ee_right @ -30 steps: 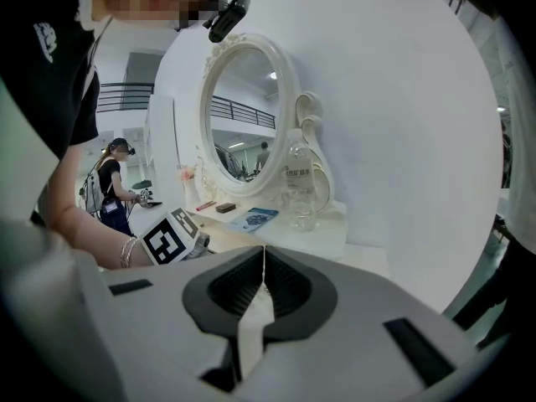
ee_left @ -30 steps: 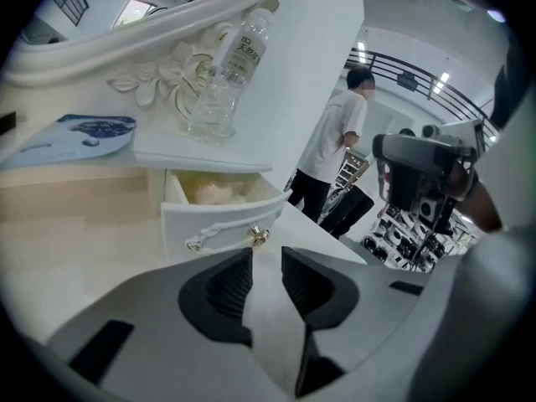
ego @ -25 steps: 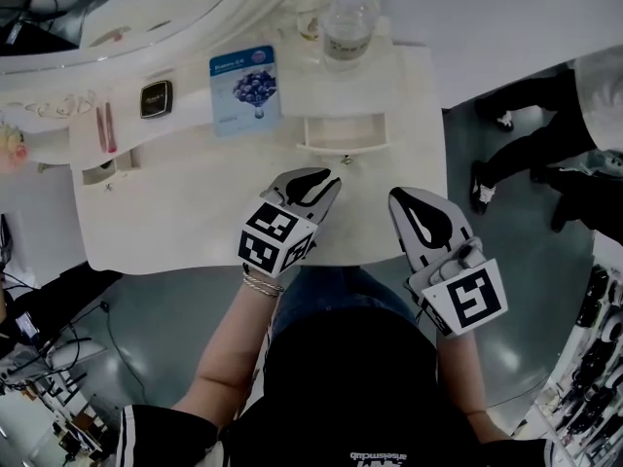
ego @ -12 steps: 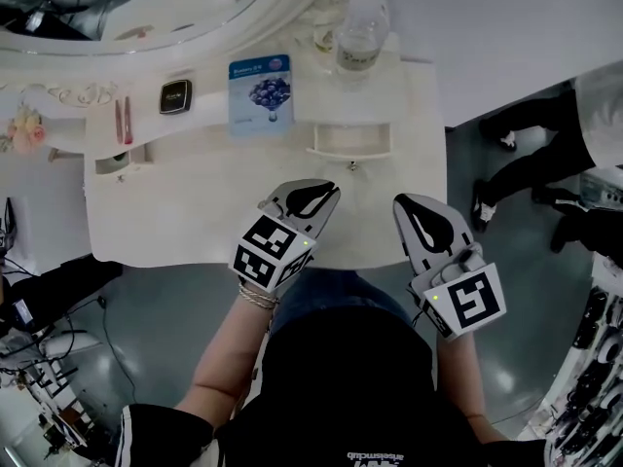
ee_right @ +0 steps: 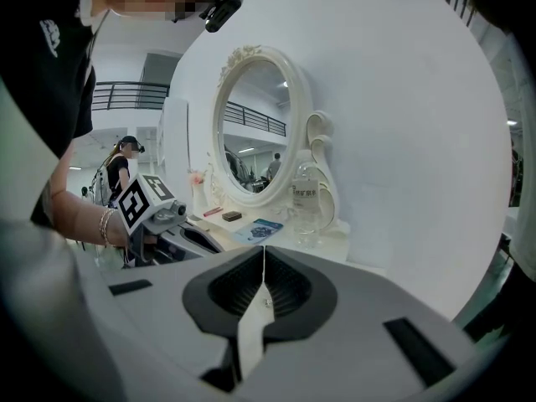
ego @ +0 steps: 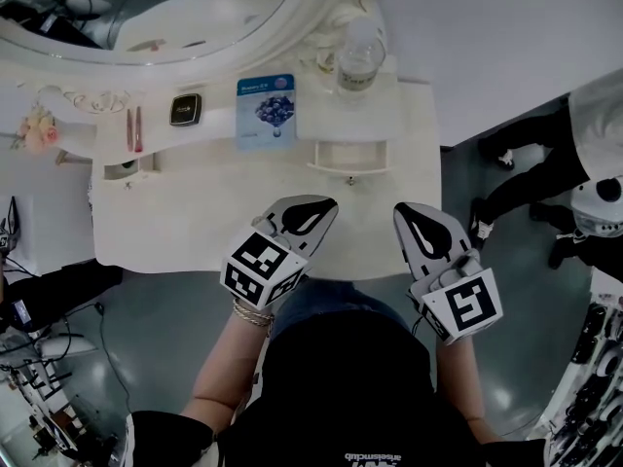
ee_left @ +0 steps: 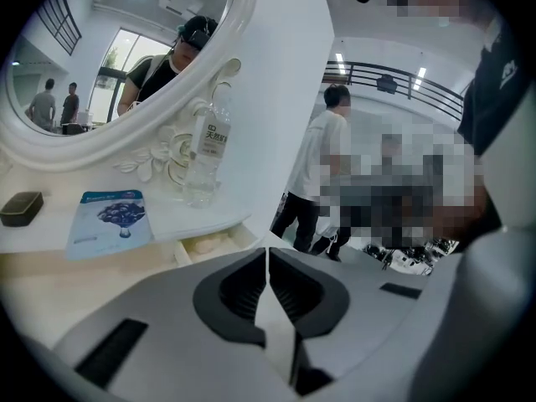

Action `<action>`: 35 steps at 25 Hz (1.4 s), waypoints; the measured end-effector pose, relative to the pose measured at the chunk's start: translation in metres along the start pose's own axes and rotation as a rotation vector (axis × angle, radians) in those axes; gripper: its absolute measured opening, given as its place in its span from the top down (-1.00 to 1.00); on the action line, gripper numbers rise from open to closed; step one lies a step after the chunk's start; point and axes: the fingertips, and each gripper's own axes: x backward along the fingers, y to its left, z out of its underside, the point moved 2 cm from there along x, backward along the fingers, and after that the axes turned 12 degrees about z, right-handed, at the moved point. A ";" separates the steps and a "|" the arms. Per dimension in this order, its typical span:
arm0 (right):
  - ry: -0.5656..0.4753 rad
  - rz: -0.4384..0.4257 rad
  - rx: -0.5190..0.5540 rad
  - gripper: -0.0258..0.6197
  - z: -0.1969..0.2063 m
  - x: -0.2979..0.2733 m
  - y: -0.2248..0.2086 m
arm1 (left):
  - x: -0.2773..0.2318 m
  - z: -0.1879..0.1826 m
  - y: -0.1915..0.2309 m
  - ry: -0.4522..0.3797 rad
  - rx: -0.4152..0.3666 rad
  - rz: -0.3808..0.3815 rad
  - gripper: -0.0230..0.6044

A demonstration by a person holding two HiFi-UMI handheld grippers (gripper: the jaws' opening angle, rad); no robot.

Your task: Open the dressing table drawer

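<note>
Looking at the drawer (ego: 348,154) standing pulled out of the raised back shelf of the dressing table (ego: 175,224), toward its right end, the small knob (ego: 350,179) facing the person and only a pale inside showing. Holding the left gripper (ego: 326,204) over the tabletop near that knob but apart from it, pointing toward the drawer, jaws having just been closing and now meeting with nothing between them. Holding the right gripper (ego: 402,208) beside it, over the table's front right part, jaws likewise pressed together on nothing. Passing leftward along the shelf a blue sachet (ego: 266,111) lying flat, a black case (ego: 185,109) and a pink tube (ego: 137,127). Finding a clear labelled bottle (ego: 358,61) standing behind the drawer at the foot of the oval mirror (ego: 195,13). Noting a second small drawer (ego: 122,168) at the shelf's left end, its contents too dark to tell.
</note>
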 end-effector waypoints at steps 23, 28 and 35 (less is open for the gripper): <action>-0.049 0.004 0.035 0.86 -0.023 0.001 -0.010 | 0.039 -0.054 -0.020 -0.108 -0.094 -0.016 0.87; -0.061 0.004 0.042 0.86 -0.030 0.001 -0.011 | 0.047 -0.064 -0.019 -0.127 -0.114 -0.027 0.87; -0.068 0.022 0.064 0.86 -0.038 0.007 -0.017 | 0.060 -0.078 -0.020 -0.170 -0.134 -0.045 0.87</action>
